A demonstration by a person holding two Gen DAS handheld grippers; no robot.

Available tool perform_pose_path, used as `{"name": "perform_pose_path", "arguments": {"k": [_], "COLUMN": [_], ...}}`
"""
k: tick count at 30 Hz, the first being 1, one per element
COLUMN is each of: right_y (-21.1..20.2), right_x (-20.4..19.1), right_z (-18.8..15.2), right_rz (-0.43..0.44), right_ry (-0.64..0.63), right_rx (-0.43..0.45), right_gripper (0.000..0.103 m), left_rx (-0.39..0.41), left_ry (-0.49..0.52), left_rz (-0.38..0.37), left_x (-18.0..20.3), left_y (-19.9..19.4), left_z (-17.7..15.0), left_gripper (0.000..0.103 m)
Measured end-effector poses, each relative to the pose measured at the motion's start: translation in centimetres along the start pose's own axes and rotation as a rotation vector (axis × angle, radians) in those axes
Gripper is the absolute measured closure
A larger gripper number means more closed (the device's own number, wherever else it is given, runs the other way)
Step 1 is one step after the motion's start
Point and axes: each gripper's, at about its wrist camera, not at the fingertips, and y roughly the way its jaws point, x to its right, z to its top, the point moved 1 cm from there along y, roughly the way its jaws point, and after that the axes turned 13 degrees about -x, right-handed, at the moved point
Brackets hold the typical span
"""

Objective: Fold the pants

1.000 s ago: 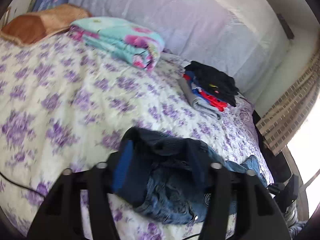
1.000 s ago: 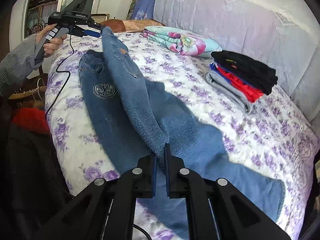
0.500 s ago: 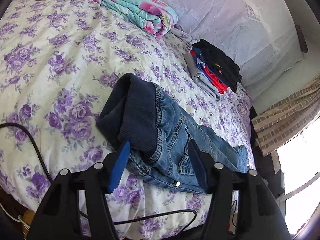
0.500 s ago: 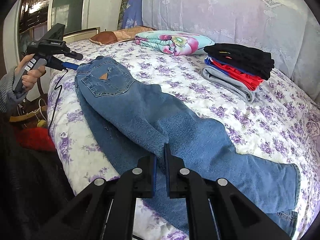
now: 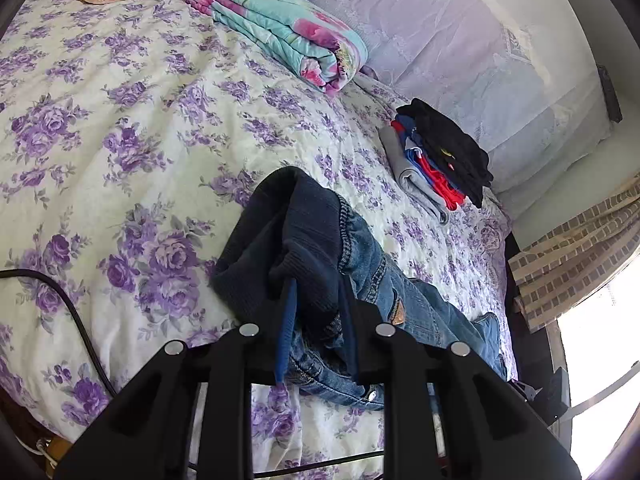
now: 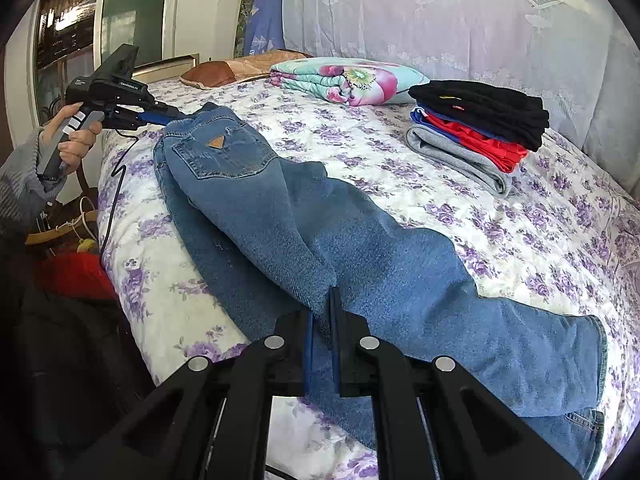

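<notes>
The right gripper is clenched on a fold of the blue jeans at mid-leg, near the front edge of the floral bedspread; the jeans lie folded lengthwise, one leg on the other, their long axis running from the hems at the right to the waist at the far left. There the left gripper pinches the dark ribbed waistband; beyond the jeans, well apart, sit a stack of folded clothes and a folded floral blanket.

Blue denim pants, navy ribbed waistband; white bedspread, purple flowers; turquoise-pink floral blanket; black-red-blue-grey stack.
</notes>
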Motion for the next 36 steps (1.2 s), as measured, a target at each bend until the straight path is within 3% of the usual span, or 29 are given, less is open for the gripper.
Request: {"name": "perform_pose_path", "arguments": {"k": [3,4,6,8,10,13,16,19,21,24,27,29,31,33,35,36], "right_y": [0.4,0.5,0.6,0.5,0.1,-0.6,0.0,2.4,2.6,2.7,2.9,3.0,3.0,2.9,2.5,2.1], "right_x": [-0.1,-0.1,0.0,0.0,0.0,-0.3,-1.1,-1.3,-1.3,-0.9,-1.1,-0.9,-0.7,-0.5,-0.4,-0.4], "right_z": [-0.2,-0.3,-0.4,-0.3,-0.2,0.2,-0.2,-1.4,-1.7,-1.7,-1.8,-2.0,-2.2,-2.3,-2.4,-2.5], "right_rz": [0.007,0.01,0.018,0.015,0.002,-0.012,0.005,0.038,0.047,0.075,0.074,0.083,0.099,0.106,0.114,0.114], "right_ry": [0.003,0.007,0.014,0.012,0.005,-0.008,-0.033,-0.013,0.011,0.037,0.041,0.059,0.086,0.106,0.119,0.121], "right_rx": [-0.009,-0.01,-0.011,-0.009,0.008,0.023,-0.017,-0.084,-0.075,-0.076,-0.076,-0.068,-0.057,-0.046,-0.034,-0.028], "right_gripper": [0.096,0.096,0.096,0.096,0.096,0.096,0.095,0.095,0.095,0.094,0.093,0.092,0.092,0.091,0.088,0.085], "left_rx": [-0.028,-0.03,-0.018,0.001,0.013,0.071,0.101,0.041,0.031,0.112,0.129,0.077,-0.017,-0.124,-0.251,-0.254], "left_ry": [-0.034,-0.027,-0.003,0.001,-0.006,0.024,0.047,-0.053,-0.104,-0.022,0.143,0.262,0.342,0.402,0.421,0.425], "left_rz": [0.002,0.012,0.042,0.078,0.04,0.019,0.076,0.148,0.155,0.189,0.139,0.098,0.047,0.035,0.08,0.115], "left_x": [-0.4,-0.3,0.2,0.4,0.1,0.8,0.7,-2.5,-4.0,-1.4,3.7,7.7,10.7,12.6,13.0,12.7], "left_y": [1.0,1.3,1.4,1.2,0.4,-1.9,-2.7,-1.0,-0.8,-3.1,-3.9,-2.1,1.4,5.7,10.9,12.3], "left_z": [-0.1,-0.1,-0.1,0.1,0.6,0.8,0.5,0.2,-0.4,-0.8,-1.5,-2.1,-2.9,-4.0,-5.1,-5.4], "left_gripper": [0.052,0.052,0.054,0.08,0.089,0.09,0.097,0.097,0.097,0.098,0.097,0.09,0.069,0.066,0.066,0.066]}}
